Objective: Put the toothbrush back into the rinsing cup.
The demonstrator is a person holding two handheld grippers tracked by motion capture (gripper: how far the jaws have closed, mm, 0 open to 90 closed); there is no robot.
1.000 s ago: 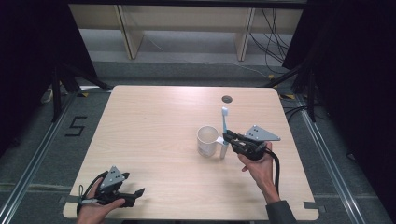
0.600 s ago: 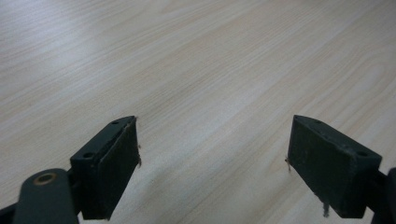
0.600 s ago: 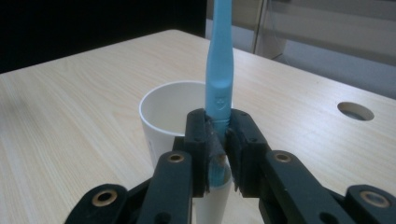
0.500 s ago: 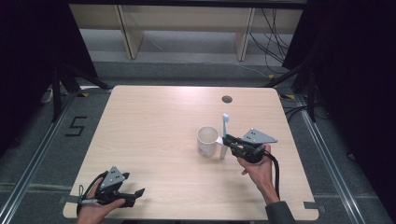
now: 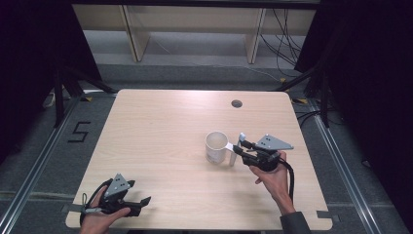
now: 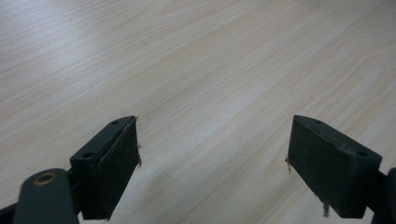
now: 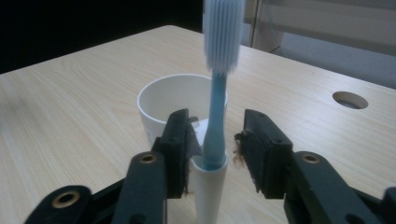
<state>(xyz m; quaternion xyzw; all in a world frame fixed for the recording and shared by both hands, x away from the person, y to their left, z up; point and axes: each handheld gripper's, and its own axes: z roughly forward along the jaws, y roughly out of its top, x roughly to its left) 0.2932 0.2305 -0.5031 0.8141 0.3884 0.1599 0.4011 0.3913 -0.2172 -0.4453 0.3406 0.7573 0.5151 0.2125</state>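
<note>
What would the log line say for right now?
right gripper: jaws just opened, toothbrush between | cup: upright beside it | left gripper: open, idle

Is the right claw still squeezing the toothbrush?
Apart on one side: in the right gripper view the right claw has just been opening, with a plain gap right of the toothbrush; its left pad sits close against it.

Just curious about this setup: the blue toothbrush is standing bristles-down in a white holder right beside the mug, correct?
Not quite. The toothbrush stands bristles-up, its handle set in the white holder beside the mug; the right gripper view shows the bristles on top.
</note>
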